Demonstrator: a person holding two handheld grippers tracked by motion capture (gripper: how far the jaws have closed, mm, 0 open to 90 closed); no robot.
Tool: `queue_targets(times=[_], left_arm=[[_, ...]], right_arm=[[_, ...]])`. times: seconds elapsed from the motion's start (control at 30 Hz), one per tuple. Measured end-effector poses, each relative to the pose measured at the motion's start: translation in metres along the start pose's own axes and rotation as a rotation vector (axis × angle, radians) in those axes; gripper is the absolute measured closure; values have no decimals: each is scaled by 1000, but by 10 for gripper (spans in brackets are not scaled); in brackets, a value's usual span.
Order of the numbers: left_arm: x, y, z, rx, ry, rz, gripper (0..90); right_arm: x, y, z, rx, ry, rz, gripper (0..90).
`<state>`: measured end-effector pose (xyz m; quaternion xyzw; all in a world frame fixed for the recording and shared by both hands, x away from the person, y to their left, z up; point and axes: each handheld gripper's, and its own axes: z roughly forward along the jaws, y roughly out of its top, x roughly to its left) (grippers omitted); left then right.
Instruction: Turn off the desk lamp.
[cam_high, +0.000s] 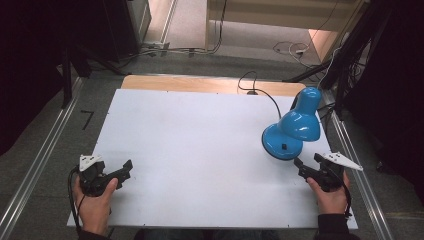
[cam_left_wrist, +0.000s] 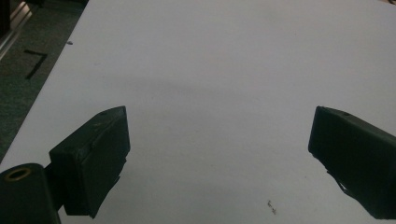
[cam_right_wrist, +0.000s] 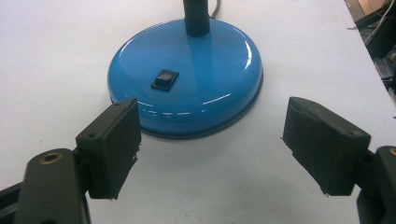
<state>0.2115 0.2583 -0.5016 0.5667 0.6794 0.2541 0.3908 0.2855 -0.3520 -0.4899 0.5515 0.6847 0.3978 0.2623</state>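
A glossy blue desk lamp (cam_high: 295, 126) stands at the right side of the white table (cam_high: 200, 150). Its round base (cam_right_wrist: 187, 88) carries a small black rocker switch (cam_right_wrist: 165, 79), and a black flexible neck (cam_right_wrist: 196, 18) rises from the base's far side. My right gripper (cam_high: 307, 163) sits just in front of the base, open, with nothing between its jaws (cam_right_wrist: 212, 140). My left gripper (cam_high: 125, 170) rests at the table's near left, open over bare white surface (cam_left_wrist: 219, 135). A hand holds each gripper.
The lamp's black cord (cam_high: 260, 90) runs off the table's far edge. Metal rails (cam_high: 35, 165) flank the table on the floor. Dark stands and cables (cam_high: 345, 60) crowd the far right. A black tape mark (cam_left_wrist: 35, 63) lies on the floor at left.
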Motion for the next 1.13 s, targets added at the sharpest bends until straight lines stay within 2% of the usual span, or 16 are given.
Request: queue_targets(times=[0.8, 1.03, 1.13], left_arm=[[0, 0, 0, 1, 2, 1, 59], [-1, 0, 1, 0, 0, 3, 60], [-2, 0, 2, 5, 1, 6, 59]], right_arm=[[-12, -11, -19, 8, -33, 0, 180], [-18, -18, -24, 26, -45, 6, 179], [-23, -21, -21, 43, -52, 14, 164]])
